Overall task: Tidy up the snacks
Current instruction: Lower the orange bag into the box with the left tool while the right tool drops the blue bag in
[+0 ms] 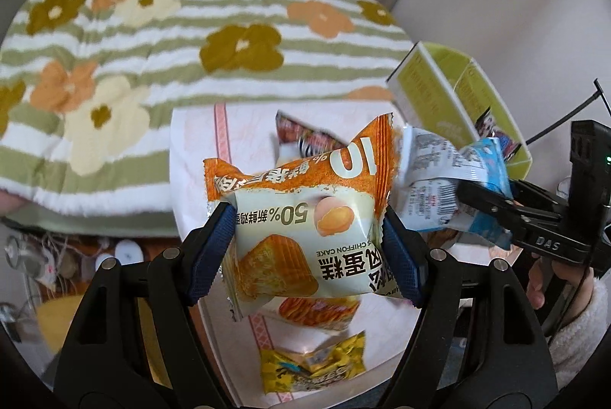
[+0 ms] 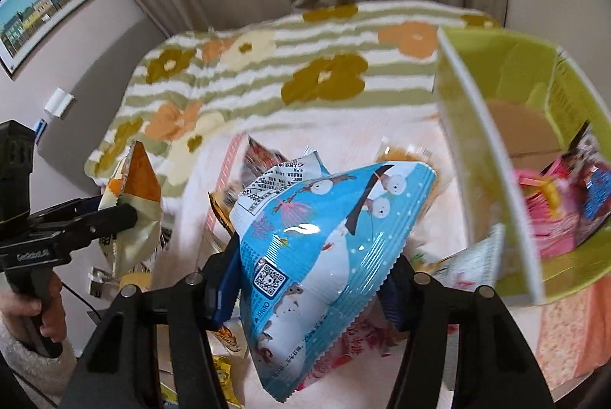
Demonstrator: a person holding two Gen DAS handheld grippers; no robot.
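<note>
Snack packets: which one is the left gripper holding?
The orange-and-cream chiffon cake packet, clamped in the left gripper. The blue snowman packet is in the right gripper; the yellow packet lies below on the table.

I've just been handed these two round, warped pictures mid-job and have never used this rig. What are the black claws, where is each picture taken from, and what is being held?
There is no robot here: a person carries a hand-held gripper in each hand, and each has a wide-angle camera looking along its jaws.

The left gripper grips an orange and cream chiffon cake packet in its own view. The right gripper grips a blue snowman snack bag in the other view. Each gripper also shows at the edge of the other's picture.

Below lie more packets, one a yellow packet, on a pale mat over a flowered green-striped blanket. The green box at right already holds some snacks.
</note>
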